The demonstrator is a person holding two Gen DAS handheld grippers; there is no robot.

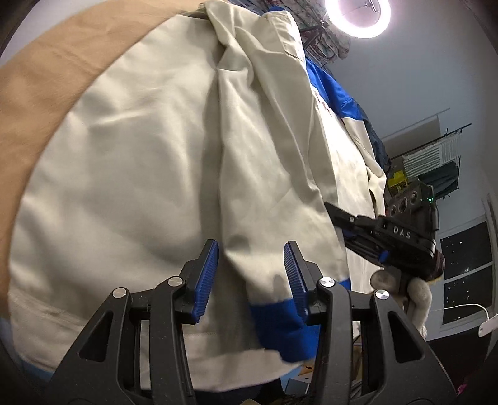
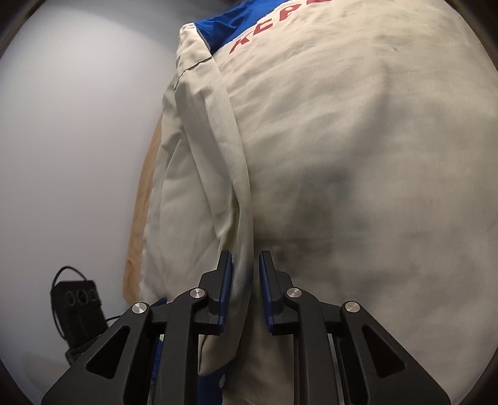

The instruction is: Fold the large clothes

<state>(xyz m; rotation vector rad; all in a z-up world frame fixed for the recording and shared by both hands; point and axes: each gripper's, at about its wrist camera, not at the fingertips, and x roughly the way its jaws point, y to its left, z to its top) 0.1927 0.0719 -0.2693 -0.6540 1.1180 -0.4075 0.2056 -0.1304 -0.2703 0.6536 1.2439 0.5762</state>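
Evidently soft and limp, the jacket [image 1: 149, 162] lies spread on the desk [image 1: 46, 71]. Left claw [image 1: 252, 274] gapes around its sleeve [image 1: 270, 249]; right claw [image 2: 246, 283] straddles an edge fold, unclamped. Grip cuff and hem.

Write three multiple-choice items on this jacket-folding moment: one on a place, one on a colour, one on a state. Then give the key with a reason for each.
1. Where does the sleeve cuff lie in the left wrist view?
A. between the left gripper's fingers
B. on the ring light
C. on the charger

2. What colour is the lettering on the jacket?
A. green
B. red
C. black

3. How does the right gripper stand?
A. fingers apart, a fabric fold between them
B. shut on the charger
C. out of view

Key: 1 A, the blue cuff sits between the blue pads. 2 B, the letters show red on cream cloth. 3 A, gaps show beside the fold.
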